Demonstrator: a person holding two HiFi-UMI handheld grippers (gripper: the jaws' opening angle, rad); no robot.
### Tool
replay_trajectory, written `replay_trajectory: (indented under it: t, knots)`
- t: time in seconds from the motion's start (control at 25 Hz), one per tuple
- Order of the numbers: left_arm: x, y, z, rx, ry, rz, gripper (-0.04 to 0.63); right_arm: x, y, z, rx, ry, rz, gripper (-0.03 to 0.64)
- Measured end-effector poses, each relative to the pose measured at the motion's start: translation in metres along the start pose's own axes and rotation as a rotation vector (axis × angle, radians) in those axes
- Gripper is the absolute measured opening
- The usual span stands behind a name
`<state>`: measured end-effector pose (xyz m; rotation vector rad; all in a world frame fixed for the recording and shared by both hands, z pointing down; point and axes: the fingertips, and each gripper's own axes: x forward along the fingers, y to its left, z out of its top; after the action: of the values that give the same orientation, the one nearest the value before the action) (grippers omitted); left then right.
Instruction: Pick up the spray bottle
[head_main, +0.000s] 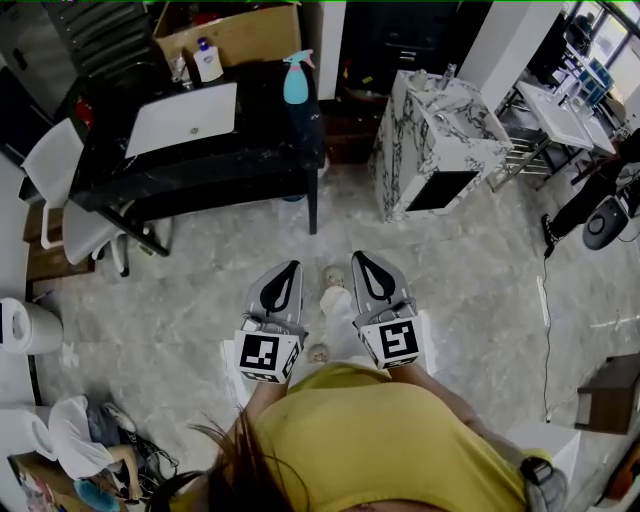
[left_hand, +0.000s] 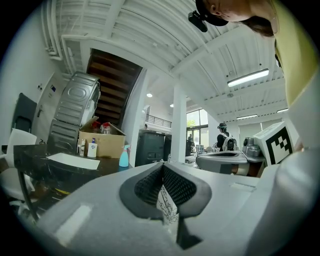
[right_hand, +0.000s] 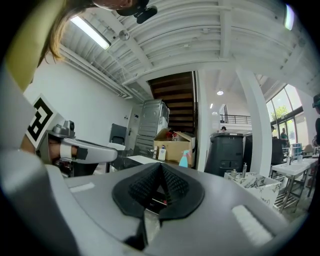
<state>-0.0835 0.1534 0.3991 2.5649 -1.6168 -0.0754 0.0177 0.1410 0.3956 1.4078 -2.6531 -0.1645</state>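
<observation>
Where the far edge of the black table (head_main: 200, 170) runs, an open brown cardboard box (head_main: 235, 35) holds a few red and clear items too small to identify. A white bottle with a blue cap (head_main: 208, 60) stands just in front of it. The teal plastic spray bottle with a pink trigger (head_main: 295, 80) stands upright at the table's far right corner, well apart from both grippers. The left gripper (head_main: 293, 268) and the right gripper (head_main: 360, 260) are held level, side by side over the grey stone floor (head_main: 180, 300). Both point toward the table, each with its jaws clenched together on nothing.
</observation>
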Motion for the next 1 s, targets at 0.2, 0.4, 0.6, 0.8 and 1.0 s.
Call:
replay_trajectory:
  t: [0.2,0.4,0.6,0.8,1.0]
  knots:
    - [0.017,0.022,-0.001,0.021,-0.007,0.022,0.006,0.035,-0.007,0.005,0.007,-0.051,0.014,0.002]
    - [0.048,0.050,-0.007,0.019,-0.008,0.042,0.006,0.078,-0.022,-0.005,0.002,-0.059,0.036,0.002]
    - [0.101,0.074,-0.009,0.008,-0.007,0.049,0.006,0.130,-0.053,-0.020,0.018,-0.043,0.046,0.002]
    - [0.181,0.108,0.001,0.009,-0.020,0.048,0.006,0.206,-0.103,-0.024,0.027,-0.034,0.059,0.003]
    - [0.270,0.144,0.016,0.020,-0.037,0.056,0.006,0.285,-0.158,-0.021,0.017,-0.044,0.087,0.002]
